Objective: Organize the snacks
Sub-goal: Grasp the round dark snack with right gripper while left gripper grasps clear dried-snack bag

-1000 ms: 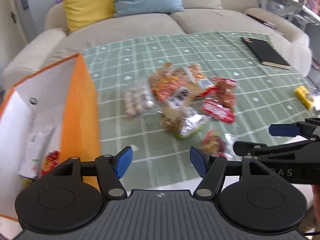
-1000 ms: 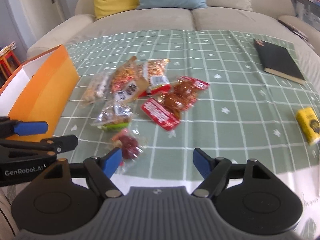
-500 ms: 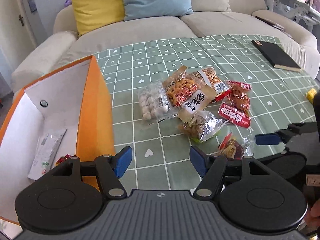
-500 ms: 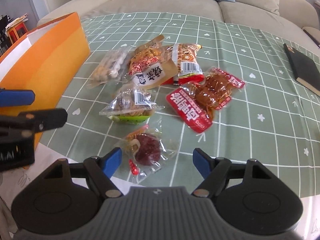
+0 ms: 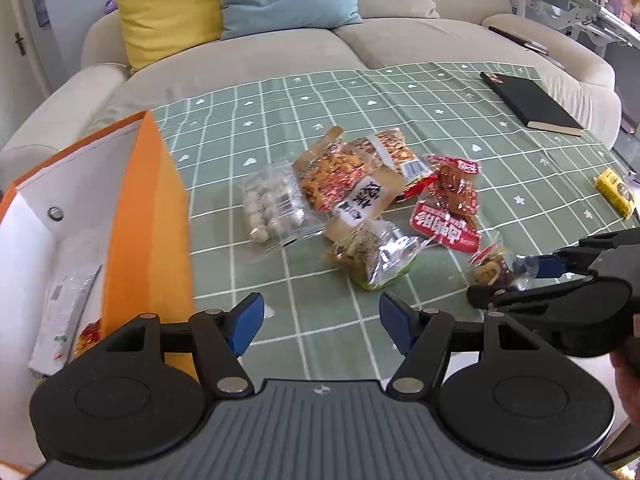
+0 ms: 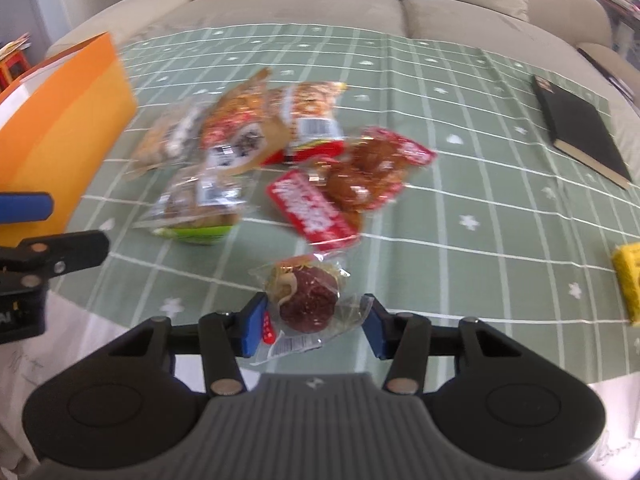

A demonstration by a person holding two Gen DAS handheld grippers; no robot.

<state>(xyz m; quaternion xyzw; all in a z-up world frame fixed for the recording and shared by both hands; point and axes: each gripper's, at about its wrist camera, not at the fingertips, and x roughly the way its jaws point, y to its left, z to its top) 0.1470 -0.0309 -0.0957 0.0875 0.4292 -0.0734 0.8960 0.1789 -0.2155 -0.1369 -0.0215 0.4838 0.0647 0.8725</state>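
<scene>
Right gripper (image 6: 312, 330) is being closed around the clear-wrapped dark round snack (image 6: 308, 304), pads not yet pressed, while left gripper (image 5: 322, 322) is held wide open.

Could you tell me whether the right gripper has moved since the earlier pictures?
Yes: the right gripper has advanced to straddle the clear-wrapped dark red snack on the green checked tablecloth, its jaws closing.

snack packs on cloth (image 5: 362, 196): 7 | orange box (image 5: 148, 216): 1 | black book (image 5: 532, 104): 1 | cushions (image 5: 168, 4): 2
</scene>
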